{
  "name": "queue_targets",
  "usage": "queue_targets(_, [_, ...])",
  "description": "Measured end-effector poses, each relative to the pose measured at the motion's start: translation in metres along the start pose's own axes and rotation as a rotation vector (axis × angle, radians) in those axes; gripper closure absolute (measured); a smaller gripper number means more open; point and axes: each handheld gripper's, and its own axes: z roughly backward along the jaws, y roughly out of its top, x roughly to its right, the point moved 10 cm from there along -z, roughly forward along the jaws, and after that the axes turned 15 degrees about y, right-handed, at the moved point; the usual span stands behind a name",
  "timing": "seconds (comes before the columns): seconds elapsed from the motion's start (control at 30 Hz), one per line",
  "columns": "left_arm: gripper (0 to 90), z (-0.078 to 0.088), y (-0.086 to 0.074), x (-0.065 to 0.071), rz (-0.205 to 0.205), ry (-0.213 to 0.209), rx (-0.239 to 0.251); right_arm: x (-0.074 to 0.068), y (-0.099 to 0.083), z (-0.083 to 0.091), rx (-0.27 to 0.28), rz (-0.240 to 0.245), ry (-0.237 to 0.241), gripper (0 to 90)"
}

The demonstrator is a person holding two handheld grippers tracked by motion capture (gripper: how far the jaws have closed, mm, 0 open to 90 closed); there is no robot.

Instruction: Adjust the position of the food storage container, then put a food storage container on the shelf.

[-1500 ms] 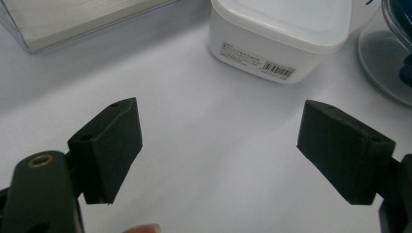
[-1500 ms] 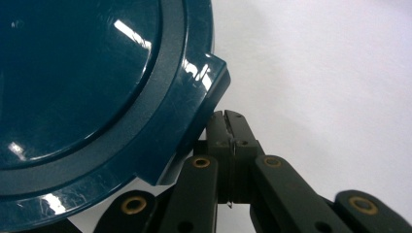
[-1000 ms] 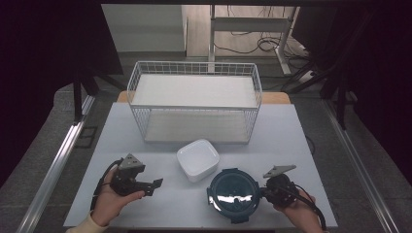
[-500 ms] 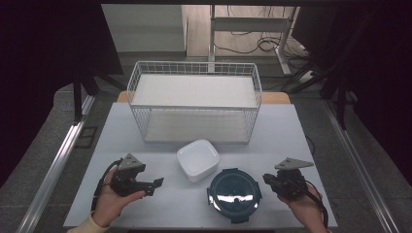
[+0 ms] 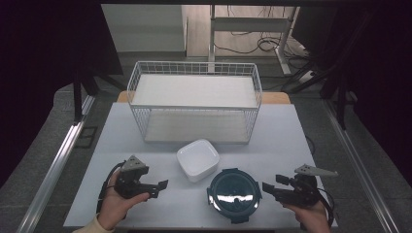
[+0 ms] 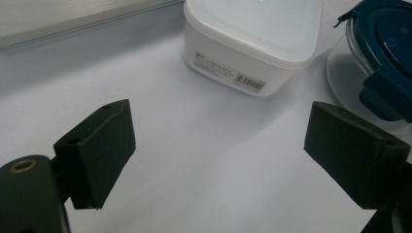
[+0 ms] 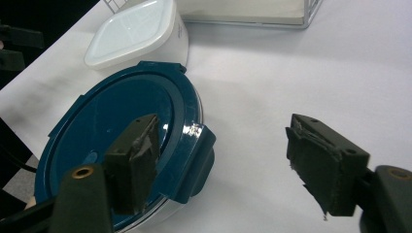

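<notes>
Beside the round blue-lidded container (image 5: 233, 194), on its right, the right gripper (image 5: 270, 188) rests low over the table (image 5: 291, 145) with its jaws apart and pointed at the container's rim; in the right gripper view one jaw stands in front of the lid (image 7: 121, 141) near a side clip (image 7: 197, 160), the other over bare table, and nothing is between them. To the left of the container, well apart from it, the left gripper (image 5: 160, 186) is held in a hand (image 5: 114, 206) with its jaws likewise apart and empty, aimed toward the white square container (image 5: 197, 159), which stands just behind and to the left of the blue-lidded one. Behind both containers stands a white wire basket (image 5: 194, 104). Judged step: approach, before any grasp; the blue-lidded container sits untouched at the near edge of the table. The next move would call for the right gripper to advance until the rim or a clip of the lid lies between its jaws, then close; a shallow bite on the smooth lid may slip.
</notes>
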Motion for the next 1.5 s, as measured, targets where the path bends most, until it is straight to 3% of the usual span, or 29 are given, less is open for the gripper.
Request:
queue_targets(0.17, [10.6, 0.002, 0.000, 0.008, 0.027, -0.039, -0.009, -0.001, -0.002, -0.004, -0.033, 0.009, -0.012, 20.3])
queue_targets(0.33, [6.6, 0.006, 0.003, 0.018, 0.026, -0.061, 0.005, -0.005, 0.001, -0.009, -0.035, 0.024, -0.012, 17.1])
queue_targets(0.73, [5.9, 0.006, 0.006, 0.031, 0.019, -0.062, 0.011, -0.009, -0.003, -0.010, -0.050, 0.039, -0.008, 16.7])
queue_targets(0.97, [9.4, 0.003, 0.004, 0.039, 0.046, -0.069, -0.004, -0.010, -0.003, -0.015, -0.047, 0.022, 0.012, 16.2])
queue_targets(1.17, [10.9, 0.005, 0.008, 0.048, 0.074, -0.088, -0.006, -0.011, 0.005, -0.024, -0.038, -0.006, 0.063, 15.4])
queue_targets(1.5, [11.9, 0.003, 0.016, 0.083, 0.114, -0.170, -0.030, -0.014, 0.008, -0.028, -0.045, -0.040, 0.106, 13.1])
